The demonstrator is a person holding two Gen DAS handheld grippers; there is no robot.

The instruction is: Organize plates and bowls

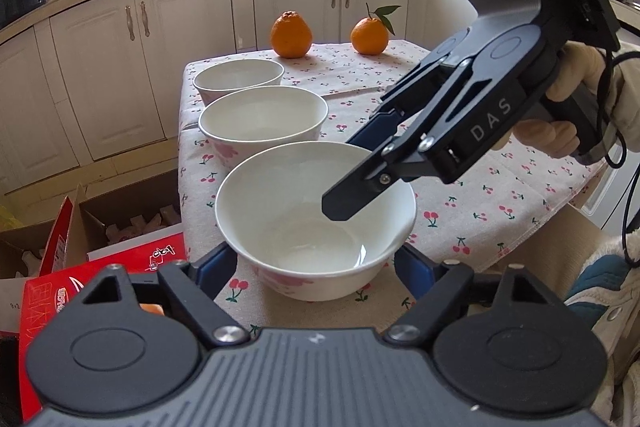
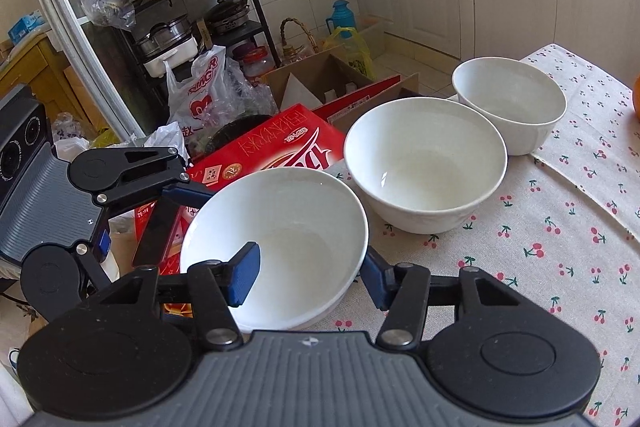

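Three white bowls stand in a row on the cherry-print tablecloth (image 1: 500, 195): a near bowl (image 1: 304, 239), a middle bowl (image 1: 262, 121) and a far bowl (image 1: 238, 77). My left gripper (image 1: 316, 267) is open, with its blue-padded fingers on either side of the near bowl's base. My right gripper (image 1: 348, 183) is open and straddles the near bowl's rim, one finger inside the bowl and one outside. In the right wrist view the near bowl (image 2: 280, 227) lies between the right gripper's fingers (image 2: 244, 277), with the middle bowl (image 2: 428, 167) and far bowl (image 2: 512, 103) behind.
Two oranges (image 1: 291, 35) (image 1: 369, 35) sit at the table's far edge. Red cartons (image 1: 132, 267) and open cardboard boxes (image 2: 320, 79) stand on the floor left of the table. Kitchen cabinets (image 1: 104, 67) line the back wall. A cluttered shelf rack (image 2: 180, 7) stands beyond.
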